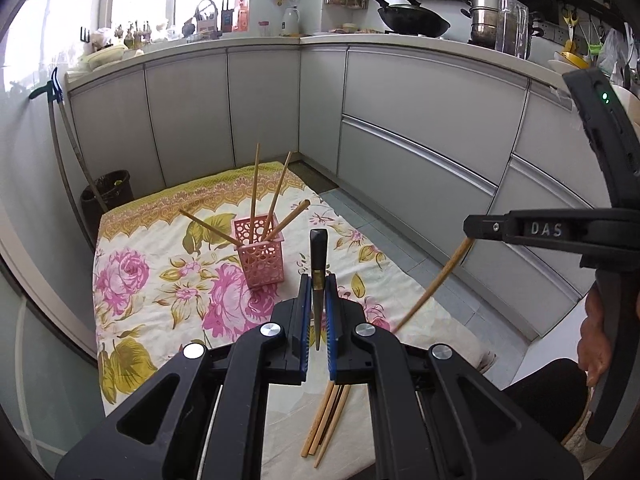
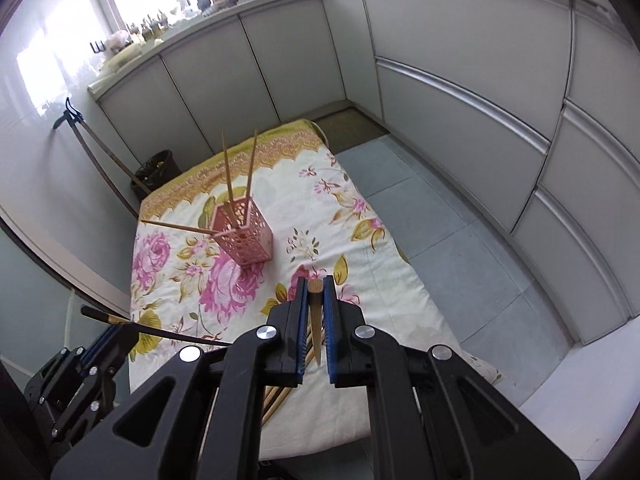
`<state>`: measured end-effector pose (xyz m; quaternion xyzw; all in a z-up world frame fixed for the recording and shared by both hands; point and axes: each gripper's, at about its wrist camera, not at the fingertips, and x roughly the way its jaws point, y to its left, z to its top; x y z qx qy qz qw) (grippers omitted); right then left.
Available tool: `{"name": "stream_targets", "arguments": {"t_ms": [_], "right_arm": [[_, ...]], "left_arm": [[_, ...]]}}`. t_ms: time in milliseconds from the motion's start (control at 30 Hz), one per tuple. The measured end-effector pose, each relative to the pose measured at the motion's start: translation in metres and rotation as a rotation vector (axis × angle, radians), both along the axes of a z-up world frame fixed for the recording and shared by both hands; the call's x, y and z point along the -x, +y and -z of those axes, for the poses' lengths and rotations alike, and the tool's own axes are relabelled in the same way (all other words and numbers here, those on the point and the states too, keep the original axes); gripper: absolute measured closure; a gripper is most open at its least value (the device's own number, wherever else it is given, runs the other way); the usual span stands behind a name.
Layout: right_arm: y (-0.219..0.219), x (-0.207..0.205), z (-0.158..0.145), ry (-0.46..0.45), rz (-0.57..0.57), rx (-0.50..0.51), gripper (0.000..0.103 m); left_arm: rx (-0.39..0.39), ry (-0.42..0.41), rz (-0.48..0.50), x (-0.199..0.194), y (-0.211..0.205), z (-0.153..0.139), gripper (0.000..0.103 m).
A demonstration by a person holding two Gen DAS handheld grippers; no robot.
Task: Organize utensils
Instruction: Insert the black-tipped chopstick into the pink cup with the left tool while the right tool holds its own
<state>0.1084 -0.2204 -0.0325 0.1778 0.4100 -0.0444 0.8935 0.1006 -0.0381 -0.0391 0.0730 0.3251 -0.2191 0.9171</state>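
A pink perforated holder (image 1: 262,255) stands on the floral cloth (image 1: 136,300) with several wooden chopsticks (image 1: 255,184) leaning out of it; it also shows in the right wrist view (image 2: 245,236). My left gripper (image 1: 319,280) is shut on a dark chopstick (image 1: 319,256) with a gold band, held above the cloth just right of the holder. My right gripper (image 2: 316,282) is shut on a light wooden chopstick (image 2: 315,316); in the left wrist view that chopstick (image 1: 434,284) hangs at the right. Loose chopsticks (image 1: 326,420) lie near the cloth's front edge.
Grey kitchen cabinets (image 1: 420,128) run along the back and right, with a tiled floor (image 2: 460,240) between them and the table. A black bin (image 1: 107,196) and a mop handle stand at the back left. The countertop (image 1: 400,40) carries a wok and pots.
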Motion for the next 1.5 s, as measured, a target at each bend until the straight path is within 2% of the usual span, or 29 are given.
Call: {"name": "stream_targets", "arguments": {"t_ms": [200,400,633,800,967,1200,1333,1500], "right_arm": [[-0.006,0.015,-0.06,-0.104,-0.032,-0.006,0.096],[-0.017,0.014,-0.113,-0.182,-0.044,-0.024,0.095],[-0.024,-0.002,-0.151,-0.244,-0.052,-0.026,0.095],[-0.021,-0.023,-0.171,-0.29,-0.058,-0.005,0.095],[-0.016,-0.056,-0.179,-0.319,-0.07,0.003,0.095],[-0.003,-0.12,-0.164,-0.304,-0.097,0.008,0.095],[0.009,-0.152,-0.145,-0.278,-0.12,0.012,0.095],[0.025,-0.183,-0.121,-0.251,-0.146,-0.001,0.095]], "left_arm": [[-0.008,-0.065,-0.007,0.009,-0.007,-0.039,0.097],[-0.002,-0.097,-0.013,0.0,-0.011,-0.073,0.097],[0.014,-0.112,-0.022,-0.024,-0.016,-0.1,0.097],[0.02,-0.121,-0.068,-0.062,-0.015,-0.107,0.097],[0.023,-0.1,-0.137,-0.114,-0.01,-0.09,0.097],[0.035,-0.021,-0.191,-0.184,-0.004,-0.041,0.097],[0.02,0.011,-0.197,-0.207,-0.007,-0.014,0.097],[0.019,0.034,-0.186,-0.215,-0.007,0.007,0.095]]}}
